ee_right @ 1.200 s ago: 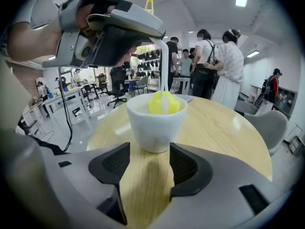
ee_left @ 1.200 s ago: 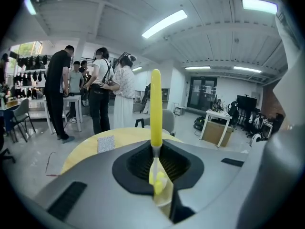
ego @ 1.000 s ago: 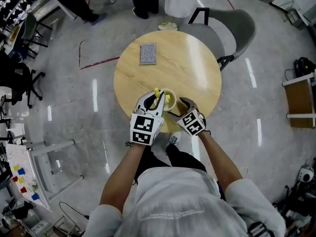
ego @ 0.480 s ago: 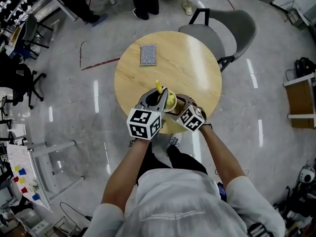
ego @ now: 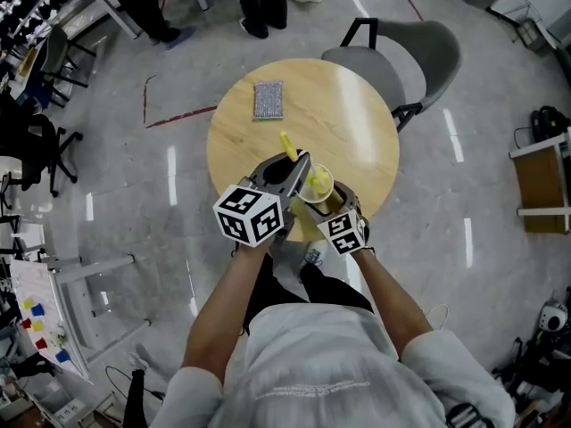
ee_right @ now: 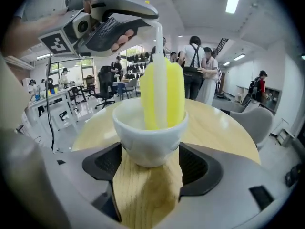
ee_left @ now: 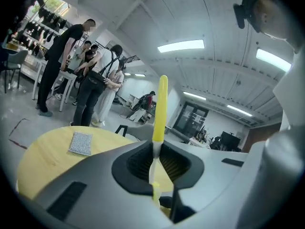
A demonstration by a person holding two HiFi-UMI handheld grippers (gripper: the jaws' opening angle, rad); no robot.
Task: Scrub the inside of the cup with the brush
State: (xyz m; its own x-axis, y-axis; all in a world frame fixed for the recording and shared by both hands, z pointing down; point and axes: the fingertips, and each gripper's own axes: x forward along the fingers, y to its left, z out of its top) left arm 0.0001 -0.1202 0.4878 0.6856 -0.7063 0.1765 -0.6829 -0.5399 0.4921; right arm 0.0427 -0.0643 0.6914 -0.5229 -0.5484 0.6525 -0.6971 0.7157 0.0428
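Standing in the cup (ee_right: 148, 140), brush (ee_right: 164, 94) clamped by left gripper (ee_left: 155, 168); right gripper (ee_right: 148, 162), just widening, seemingly grips cup.

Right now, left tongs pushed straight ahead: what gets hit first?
Beyond the yellow-handled brush they grip, the left tongs look free over the round wooden table; probably the grey chair first, depth unclear.

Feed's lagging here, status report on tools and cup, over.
Left tool clamped on brush. Right tool round cup, jaws just opened a little, pads touching it. Brush head inside cup. Nothing blocking; grey pad far across table.
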